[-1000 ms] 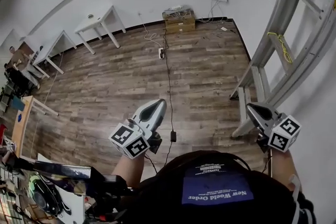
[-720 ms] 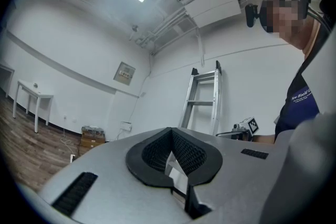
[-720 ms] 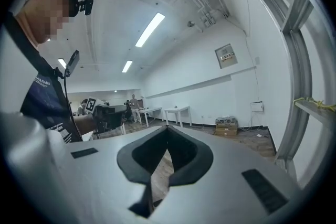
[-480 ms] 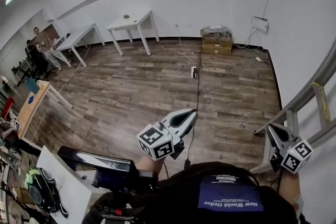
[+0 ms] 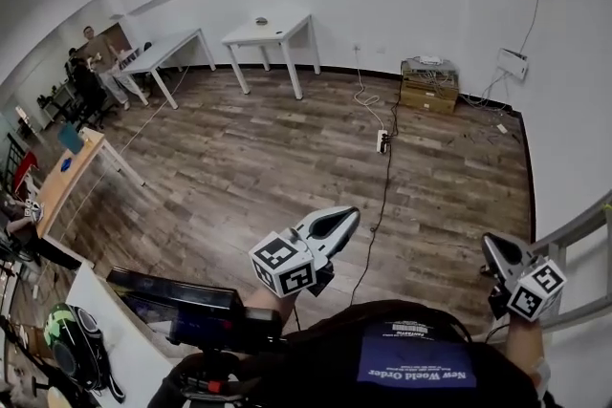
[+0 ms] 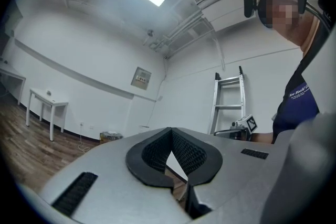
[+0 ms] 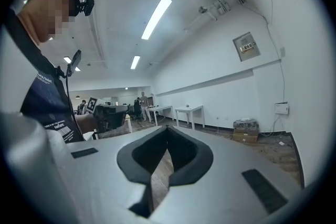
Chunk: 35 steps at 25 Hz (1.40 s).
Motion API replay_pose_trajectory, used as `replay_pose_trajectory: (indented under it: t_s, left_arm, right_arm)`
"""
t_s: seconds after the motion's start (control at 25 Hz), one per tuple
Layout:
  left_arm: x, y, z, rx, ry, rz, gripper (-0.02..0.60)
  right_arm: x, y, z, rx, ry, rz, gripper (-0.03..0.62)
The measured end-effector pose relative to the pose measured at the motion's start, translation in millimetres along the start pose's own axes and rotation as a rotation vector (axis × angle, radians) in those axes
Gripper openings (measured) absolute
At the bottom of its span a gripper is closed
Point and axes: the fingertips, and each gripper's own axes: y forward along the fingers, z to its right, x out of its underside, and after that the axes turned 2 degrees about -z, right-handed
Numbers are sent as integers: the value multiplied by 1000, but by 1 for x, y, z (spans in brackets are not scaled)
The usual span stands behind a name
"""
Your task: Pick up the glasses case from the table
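Grey plastic jaws of the left gripper point(image 5: 351, 214) meet at their tips. Through the dark ribbed hollow behind them only the floor shows, and nothing is held or touched. The right gripper point(image 5: 489, 242) is the same: its jaws are together, it is empty and it touches nothing. In the head view the left one sits near centre and points toward 1 o'clock, with its marker cube point(image 5: 283, 265) at the rear. The right one sits at 4 o'clock and points toward 11 o'clock, and its own cube point(image 5: 535, 289) faces the camera. Both hang in the air above the wood-plank floor point(image 5: 239, 158).

The glasses case cannot be made out in any view, so its place, its heading and its long axis cannot be told.

Farther out, a power strip point(image 5: 382, 141) lies on the planks at 12 o'clock, and a black cable point(image 5: 368, 225) runs back from it toward the person. A low crate point(image 5: 427, 87) stands against the white wall at 1 o'clock. Two white tables point(image 5: 273, 29) stand at 11 o'clock. A stepladder point(image 6: 229, 102) leans by the wall in the left gripper view.

At 8 o'clock a white tabletop point(image 5: 115, 325) is cut off by the frame edge. A dark rounded object point(image 5: 72, 339) on it is too cropped to name. The person's dark shirt point(image 5: 411, 363) covers the bottom of the view.
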Motion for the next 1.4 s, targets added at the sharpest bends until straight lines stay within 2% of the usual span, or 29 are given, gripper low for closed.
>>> replay_pose_trajectory:
  t_s: [0.16, 0.36, 0.72, 0.88, 1.16, 1.4]
  left_arm:
    - [7, 25, -30, -31, -13, -8, -3]
    - [12, 87, -52, -67, -9, -25, -3]
    - [-13, 259, -68, -142, -32, 22, -3]
    - [-18, 331, -70, -143, -41, 26, -3]
    - [-15, 396, -100, -152, -52, -24, -3]
    - [-9, 438, -158, -88, -55, -29, -3]
  right_arm:
    - [-3, 30, 37, -24, 11, 3, 0]
    - [-5, 59, 107, -77, 20, 2, 0]
    - [-52, 83, 278, -185, -28, -19, 0]
    - [-67, 87, 345, -217, -36, -11, 0]
    - [-58, 99, 422, -179, 36, -37, 0]
    - [-62, 149, 460, -126, 37, -36, 0]
